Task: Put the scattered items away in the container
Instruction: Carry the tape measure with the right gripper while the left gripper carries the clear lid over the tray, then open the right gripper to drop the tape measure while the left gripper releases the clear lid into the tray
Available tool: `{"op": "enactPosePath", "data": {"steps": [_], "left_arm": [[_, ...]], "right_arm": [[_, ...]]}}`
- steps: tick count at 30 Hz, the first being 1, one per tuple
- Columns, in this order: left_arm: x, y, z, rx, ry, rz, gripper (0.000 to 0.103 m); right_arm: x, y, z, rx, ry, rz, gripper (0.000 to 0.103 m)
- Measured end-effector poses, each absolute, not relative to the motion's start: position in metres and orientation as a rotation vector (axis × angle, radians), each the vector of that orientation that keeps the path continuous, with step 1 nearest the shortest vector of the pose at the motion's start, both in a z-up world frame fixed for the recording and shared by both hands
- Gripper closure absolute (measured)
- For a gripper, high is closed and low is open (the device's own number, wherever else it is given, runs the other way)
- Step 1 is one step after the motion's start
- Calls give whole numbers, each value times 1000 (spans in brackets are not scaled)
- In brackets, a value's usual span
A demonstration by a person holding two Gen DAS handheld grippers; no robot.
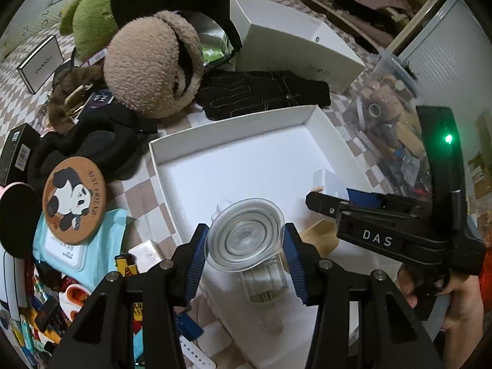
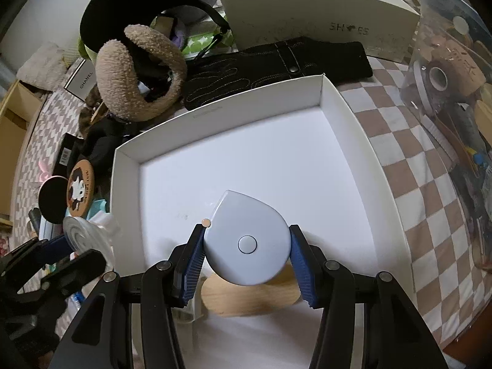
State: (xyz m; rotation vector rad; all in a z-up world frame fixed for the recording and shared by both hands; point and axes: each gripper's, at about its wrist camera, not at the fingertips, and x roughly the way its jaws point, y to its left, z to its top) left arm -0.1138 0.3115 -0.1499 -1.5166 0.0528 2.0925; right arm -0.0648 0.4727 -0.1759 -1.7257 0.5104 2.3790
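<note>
Blue-padded fingers of the right gripper clamp a pale teardrop-shaped case low over the near end of the white box, likely to set it inside, while the left gripper likewise grips a clear suction cup above the box's near-left edge.

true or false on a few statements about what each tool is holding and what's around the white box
1. The left tool grips a clear suction-cup item. True.
2. The right tool is open and holds nothing. False: it is shut on a white teardrop-shaped device.
3. The white box is packed full. False: most of its floor is bare.
4. A black stitched glove lies just beyond the box's far wall. True.
5. The panda coaster lies inside the box. False: it rests outside, on a blue wipes pack.
</note>
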Motion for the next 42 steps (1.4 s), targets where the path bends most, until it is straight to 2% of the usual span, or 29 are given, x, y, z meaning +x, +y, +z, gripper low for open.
{"op": "enactPosePath", "data": {"steps": [8, 28, 32, 36, 39, 42], "left_arm": [[-127, 322, -167, -1536, 89, 2090, 55], [-134, 333, -184, -1557, 121, 2081, 55], [-135, 334, -187, -1567, 115, 2075, 55], [-136, 336, -190, -1575, 103, 2071, 55], [-137, 339, -195, -1581, 89, 2064, 55], [-136, 344, -201, -1584, 93, 2059, 55]], "right_arm": [[-77, 479, -195, -1788, 517, 2335, 49], [-80, 471, -221, -1912, 378, 2278, 49], [-79, 478, -217, -1893, 438, 2269, 48], [-73, 496, -203, -1796, 567, 2264, 36], [-66, 513, -194, -1722, 715, 2254, 35], [-61, 523, -190, -1690, 753, 2240, 35]]}}
